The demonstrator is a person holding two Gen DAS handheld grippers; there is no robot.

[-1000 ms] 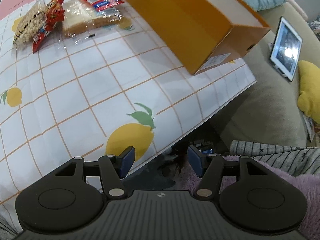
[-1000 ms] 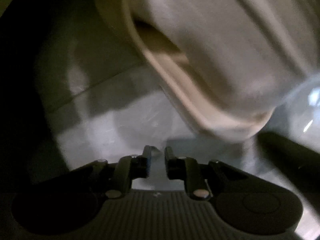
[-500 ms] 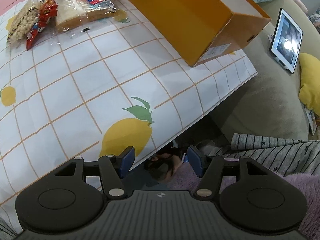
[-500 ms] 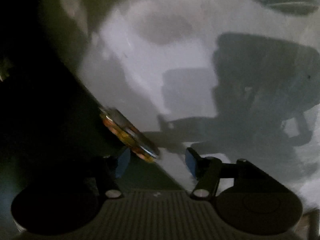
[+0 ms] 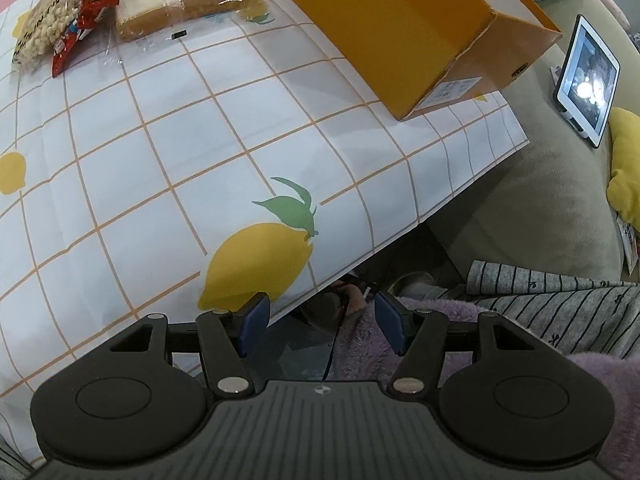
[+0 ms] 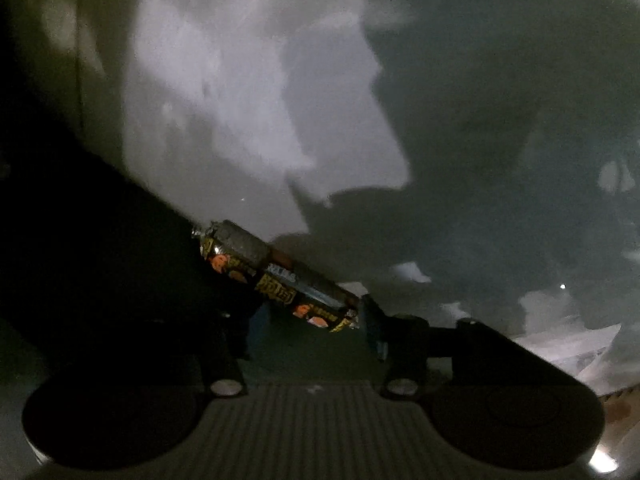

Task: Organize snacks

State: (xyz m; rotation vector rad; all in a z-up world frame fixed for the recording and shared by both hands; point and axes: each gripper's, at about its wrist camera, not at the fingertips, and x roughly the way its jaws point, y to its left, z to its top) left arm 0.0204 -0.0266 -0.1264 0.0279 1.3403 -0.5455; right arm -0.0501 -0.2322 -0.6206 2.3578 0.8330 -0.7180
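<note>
Hovering over bench [image 5: 160, 184] edge, left gripper [image 5: 316, 322] fingers wide, empty; snacks [image 5: 80, 16] at 11 o'clock, orange box [image 5: 400, 28] at 1. Right gripper [image 6: 308, 328] fingers just narrowing, sausage stick [image 6: 276, 276] lying loose between them.

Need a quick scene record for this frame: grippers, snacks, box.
left gripper: open, empty, over the table edge
right gripper: jaws just closing, apart; snack stick lies at the tips, no grip seen
table snacks: peanut bag, red packet, wrapped bread, grouped at far left
orange box: on lemon tablecloth, far right
right view: dark
</note>
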